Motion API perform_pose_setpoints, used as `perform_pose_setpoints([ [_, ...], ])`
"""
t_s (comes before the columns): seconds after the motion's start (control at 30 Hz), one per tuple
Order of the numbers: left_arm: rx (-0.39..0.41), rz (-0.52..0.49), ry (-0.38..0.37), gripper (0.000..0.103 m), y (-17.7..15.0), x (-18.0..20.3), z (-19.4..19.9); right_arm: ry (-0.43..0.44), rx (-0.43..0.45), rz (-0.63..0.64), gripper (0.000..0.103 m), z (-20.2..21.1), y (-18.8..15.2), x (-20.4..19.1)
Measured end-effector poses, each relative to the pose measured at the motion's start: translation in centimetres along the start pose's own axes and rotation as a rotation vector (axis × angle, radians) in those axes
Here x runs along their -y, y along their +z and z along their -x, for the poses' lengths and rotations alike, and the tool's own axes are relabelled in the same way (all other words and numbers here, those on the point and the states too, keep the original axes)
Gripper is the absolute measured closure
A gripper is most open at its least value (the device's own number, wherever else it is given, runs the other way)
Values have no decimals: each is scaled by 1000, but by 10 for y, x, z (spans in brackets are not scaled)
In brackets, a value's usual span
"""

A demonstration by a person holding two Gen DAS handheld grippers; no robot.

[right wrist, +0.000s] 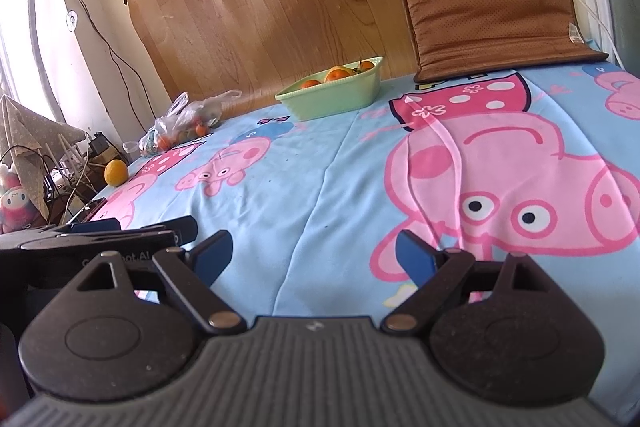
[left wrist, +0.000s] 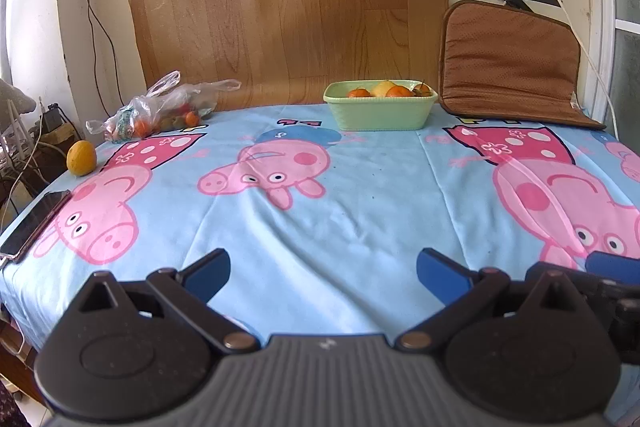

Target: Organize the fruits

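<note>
While both claws hover spread and empty over the desk's near edge, the loose yellow fruit (left wrist: pixel 81 157) sits at the left edge, far-left of your left claw (left wrist: pixel 323 277). Left claw is nearer than right claw (right wrist: pixel 314 259); green basket (left wrist: pixel 380 115) stands at the far edge.

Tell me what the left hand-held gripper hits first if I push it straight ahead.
Bare tablecloth lies ahead of the open left hand-held gripper. The first object in line looks like the green basket of fruit, slightly right of centre; depth is unclear.
</note>
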State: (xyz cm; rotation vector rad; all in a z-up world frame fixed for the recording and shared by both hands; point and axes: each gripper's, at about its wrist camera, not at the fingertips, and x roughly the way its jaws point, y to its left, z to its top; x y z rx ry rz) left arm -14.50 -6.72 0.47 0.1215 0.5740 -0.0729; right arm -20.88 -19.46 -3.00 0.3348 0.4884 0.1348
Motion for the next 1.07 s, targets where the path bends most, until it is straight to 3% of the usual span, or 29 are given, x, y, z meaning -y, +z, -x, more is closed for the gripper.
perform_pose_setpoints([
  [0.73,-21,-36,3,0,-3,5,-5,0,-9,5,12,-2,-2,0],
  [1.07,-36,0,-63,0,-3,-1,-7,0,-9,5,12,-2,-1,0],
])
